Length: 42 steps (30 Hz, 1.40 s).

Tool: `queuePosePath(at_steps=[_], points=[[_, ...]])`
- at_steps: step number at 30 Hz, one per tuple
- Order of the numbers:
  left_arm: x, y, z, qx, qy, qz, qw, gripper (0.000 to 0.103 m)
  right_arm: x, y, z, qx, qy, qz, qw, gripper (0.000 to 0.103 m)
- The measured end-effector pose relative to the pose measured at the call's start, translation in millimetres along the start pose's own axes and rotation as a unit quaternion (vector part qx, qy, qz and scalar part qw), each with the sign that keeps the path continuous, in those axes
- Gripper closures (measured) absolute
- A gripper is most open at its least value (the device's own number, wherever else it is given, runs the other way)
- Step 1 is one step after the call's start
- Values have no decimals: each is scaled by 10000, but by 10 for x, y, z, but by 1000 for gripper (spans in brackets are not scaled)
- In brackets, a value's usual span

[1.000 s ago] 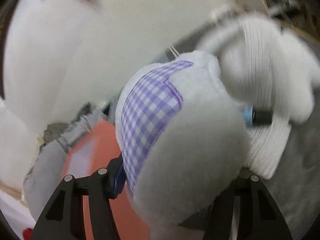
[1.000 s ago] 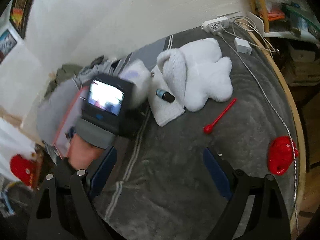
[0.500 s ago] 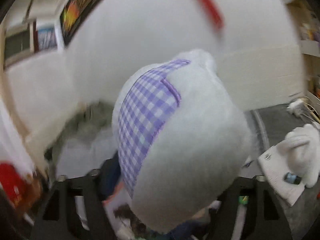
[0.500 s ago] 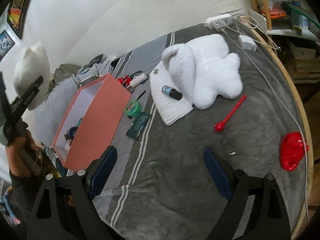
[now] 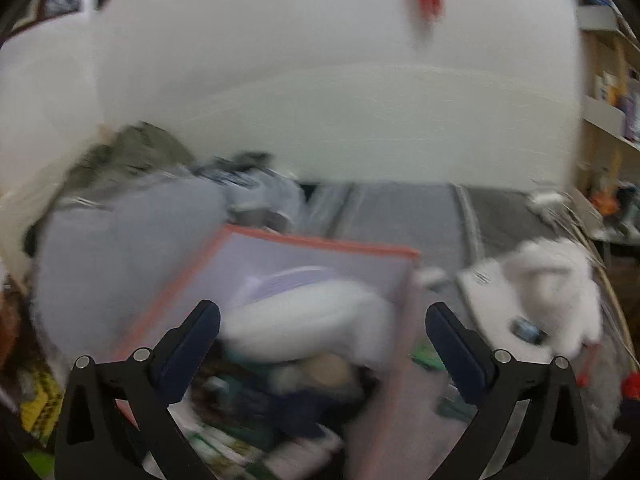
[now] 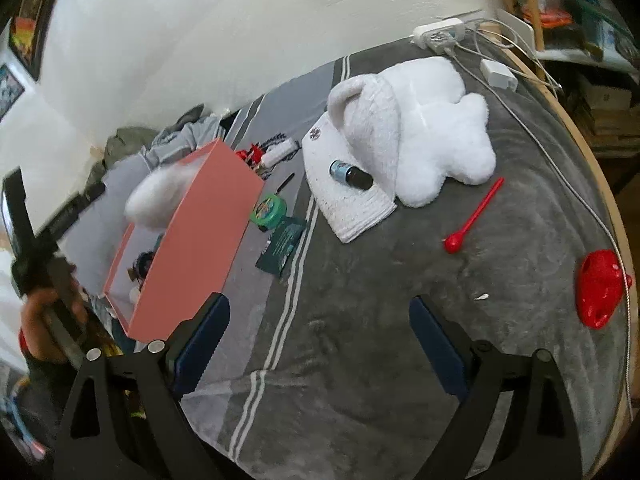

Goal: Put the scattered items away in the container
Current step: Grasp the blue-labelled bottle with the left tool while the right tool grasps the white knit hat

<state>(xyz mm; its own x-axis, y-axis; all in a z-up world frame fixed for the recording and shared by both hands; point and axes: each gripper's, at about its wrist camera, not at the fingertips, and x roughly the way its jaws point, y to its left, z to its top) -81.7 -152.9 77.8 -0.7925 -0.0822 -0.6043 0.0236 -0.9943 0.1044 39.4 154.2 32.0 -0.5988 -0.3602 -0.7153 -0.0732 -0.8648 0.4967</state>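
Observation:
A pink box (image 6: 200,248) stands at the left of a grey blanket (image 6: 360,360); it also shows blurred in the left wrist view (image 5: 320,248). A white plush with a purple check patch (image 5: 304,320) lies in the box on top of other items, and shows in the right wrist view (image 6: 156,196). My left gripper (image 5: 322,340) is open and empty above the box. My right gripper (image 6: 320,344) is open and empty over the blanket. Outside the box lie a green tin (image 6: 269,211), a dark card (image 6: 282,248), a small dark bottle (image 6: 352,174) and a red spoon (image 6: 474,216).
A white towel (image 6: 352,200) and a white fluffy plush (image 6: 436,128) lie on the far blanket. A red plastic piece (image 6: 600,292) sits at the right edge. A power strip (image 6: 438,34) with cables is at the back. Clothes (image 6: 172,140) are piled behind the box.
My left gripper carried the plush over the box, opened, and the plush dropped into the box. My right gripper has stayed open over the blanket.

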Motion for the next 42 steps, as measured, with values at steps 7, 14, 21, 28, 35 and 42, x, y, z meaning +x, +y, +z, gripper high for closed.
queuePosePath(at_steps=[7,14,21,28,35,42], points=[[13,-1107,-285,1010,592,-897,9891,0,-57,-667,257,1404,-636,609,9862,11],[404,-1686,-352,842,1315,-1848,9703,0,374,-1269,718,2510,-816,1329,9553,15],[1100,-2300,-467,1745,1232,-2191,9520,1,1009,-1428,850,3282,-286,1258,9357,23],[1381,-2445,-516,1784,932,-2455,9483,7,1048,-1528,872,3410,-165,1006,9345,24],[1342,-2312,-372,1331,1197,-3036,9358,43,1008,-1450,824,3234,-78,967,9413,25],[363,-1672,116,806,390,-2442,9656,43,876,-1267,890,2750,-415,1103,9542,29]])
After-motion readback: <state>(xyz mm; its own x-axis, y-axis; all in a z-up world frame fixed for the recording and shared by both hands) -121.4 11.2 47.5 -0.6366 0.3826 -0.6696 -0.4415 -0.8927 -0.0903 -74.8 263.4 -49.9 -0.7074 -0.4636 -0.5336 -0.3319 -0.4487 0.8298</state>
